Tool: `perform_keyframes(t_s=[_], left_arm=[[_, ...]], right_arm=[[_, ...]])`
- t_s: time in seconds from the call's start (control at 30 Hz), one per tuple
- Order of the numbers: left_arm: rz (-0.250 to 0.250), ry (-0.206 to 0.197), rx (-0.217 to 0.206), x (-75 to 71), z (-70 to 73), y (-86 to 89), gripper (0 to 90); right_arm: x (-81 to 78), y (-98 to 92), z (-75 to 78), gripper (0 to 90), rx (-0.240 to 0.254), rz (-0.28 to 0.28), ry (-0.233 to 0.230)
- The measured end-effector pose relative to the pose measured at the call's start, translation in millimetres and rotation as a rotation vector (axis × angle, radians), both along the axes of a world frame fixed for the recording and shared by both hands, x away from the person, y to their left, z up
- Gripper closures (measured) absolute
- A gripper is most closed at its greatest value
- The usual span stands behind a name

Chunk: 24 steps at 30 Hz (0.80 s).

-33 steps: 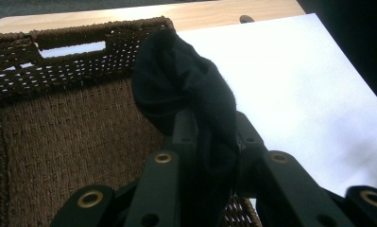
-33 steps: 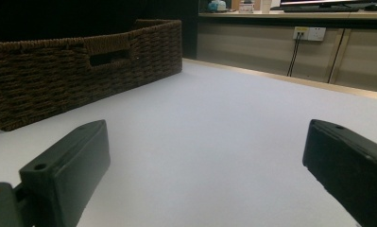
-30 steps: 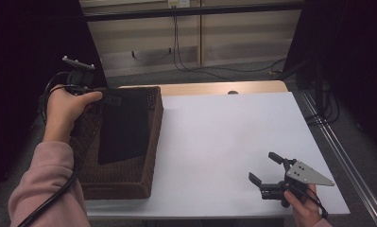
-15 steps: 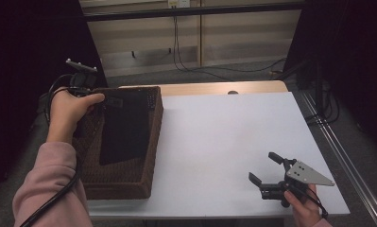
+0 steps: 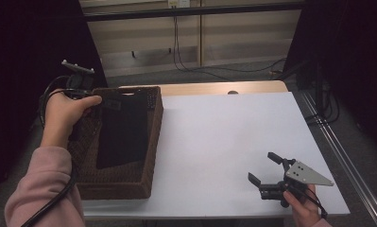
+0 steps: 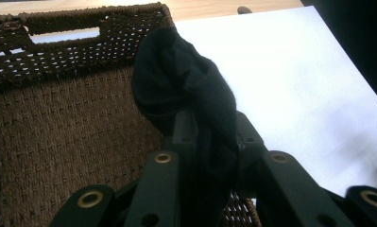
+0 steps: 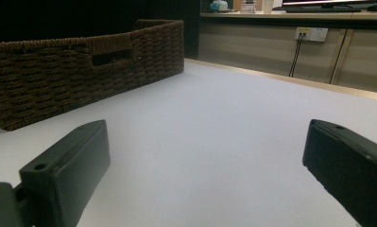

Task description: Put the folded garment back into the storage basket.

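1. A white table fills the middle of the high view, with a strip of bare wood along its far edge

2. A brown wicker basket sits at the table's left side, long and rectangular, with a handle slot cut in its far end wall

3. A black cloth hangs down into the basket, its lower part lying over the basket floor

4. The person's left hand, in a pink sleeve, holds the left gripper above the basket's far left corner

5. In the left gripper view, the jaws are clenched on a bunched fold of the black cloth, which bulges out beyond them over the woven basket floor

6. A black cable trails from the left gripper down past the sleeve

7. The right hand holds the right gripper at the table's near right corner, well apart from the basket

8. The right gripper's jaws are spread wide and hold nothing; a grey three-cornered plate sits on top of it

9. In the right gripper view, the two black jaws stand far apart just above bare white tabletop, with the basket's side and handle slot across the table beyond them

10. Beyond the table, cables hang down a pale wall panel
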<state>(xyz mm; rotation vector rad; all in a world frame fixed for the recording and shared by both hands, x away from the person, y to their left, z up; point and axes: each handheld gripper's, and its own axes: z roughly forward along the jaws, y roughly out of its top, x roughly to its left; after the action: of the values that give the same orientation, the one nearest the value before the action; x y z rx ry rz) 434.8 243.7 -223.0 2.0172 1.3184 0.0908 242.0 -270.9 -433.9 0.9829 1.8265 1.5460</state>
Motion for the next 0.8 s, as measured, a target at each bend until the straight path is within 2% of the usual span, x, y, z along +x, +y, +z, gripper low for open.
perform_keyframes(t_s=[0.13, 0.17, 0.33, 0.4, 0.43, 0.5, 0.7, 0.77, 0.8], left_arm=[[-0.011, 0.006, 0.008, 2.9, -6.0, 0.9, 76.1], [0.009, -0.002, -0.006, 3.5, -7.7, -0.5, 76.1], [0.011, 0.000, -0.001, 9.3, -13.4, 2.1, 76.0], [0.003, 0.005, 0.006, 12.3, -16.4, 3.3, 76.0], [-0.018, 0.001, 0.030, 14.2, -17.2, 5.6, 75.9], [0.020, -0.002, -0.007, 16.0, -21.1, 3.4, 75.8], [0.020, -0.007, 0.013, 25.5, -30.6, 6.5, 75.6], [0.019, -0.004, 0.009, 27.8, -33.0, 6.8, 75.6], [0.037, -0.015, -0.001, 28.6, -34.6, 5.7, 75.6]], right_arm=[[-0.1, 1.2, 0.1, 1.4, -0.005, -0.006, 0.002], [-0.1, 1.3, 0.0, 1.4, -0.004, -0.007, 0.003], [0.6, 0.6, -0.5, 1.4, -0.005, -0.001, 0.004], [1.0, 0.3, -0.7, 1.5, -0.013, -0.006, 0.002], [1.6, -0.3, -1.0, 1.4, -0.025, 0.002, -0.006], [1.5, 0.3, -1.2, 1.5, -0.024, 0.000, -0.005], [1.3, 0.1, -1.5, 1.4, -0.024, -0.006, 0.001], [1.3, 0.0, -1.4, 1.4, -0.023, -0.006, -0.001], [1.3, 0.1, -1.5, 1.5, -0.023, -0.006, -0.001]])
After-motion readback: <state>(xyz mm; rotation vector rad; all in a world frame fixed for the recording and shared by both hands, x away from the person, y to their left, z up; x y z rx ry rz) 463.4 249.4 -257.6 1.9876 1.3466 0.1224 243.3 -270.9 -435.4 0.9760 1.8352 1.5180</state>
